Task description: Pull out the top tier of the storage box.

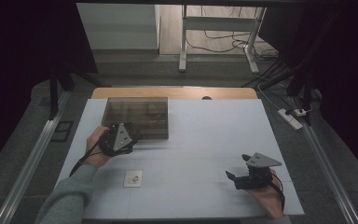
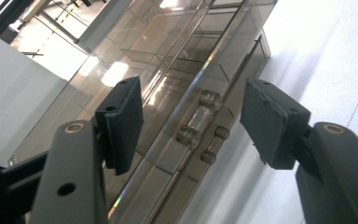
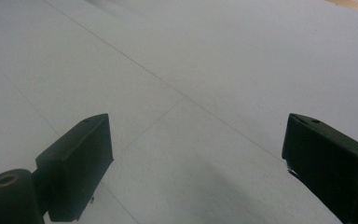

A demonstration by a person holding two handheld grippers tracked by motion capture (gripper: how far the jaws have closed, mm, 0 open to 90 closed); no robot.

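One smoked clear plastic box [image 1: 137, 116] with inner compartments sits at the table's [image 1: 205, 140] far left; likely light, stiff, slick and scratch-prone, it is best taken by the knobbed latch [image 2: 200, 123]. The left gripper [image 2: 191, 116] gapes around that latch, untouching. One small card [image 1: 133, 178] lies nearer. The right gripper [image 3: 196, 158] stands wide, empty.

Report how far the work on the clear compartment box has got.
Done: the left tongs have been brought up to the clear box, jaws open either side of its latch knobs, not pressing them. In hand: lining up on that latch. Left: the box looks closed; the small card lies untouched on the table. The right tongs are open over bare table.
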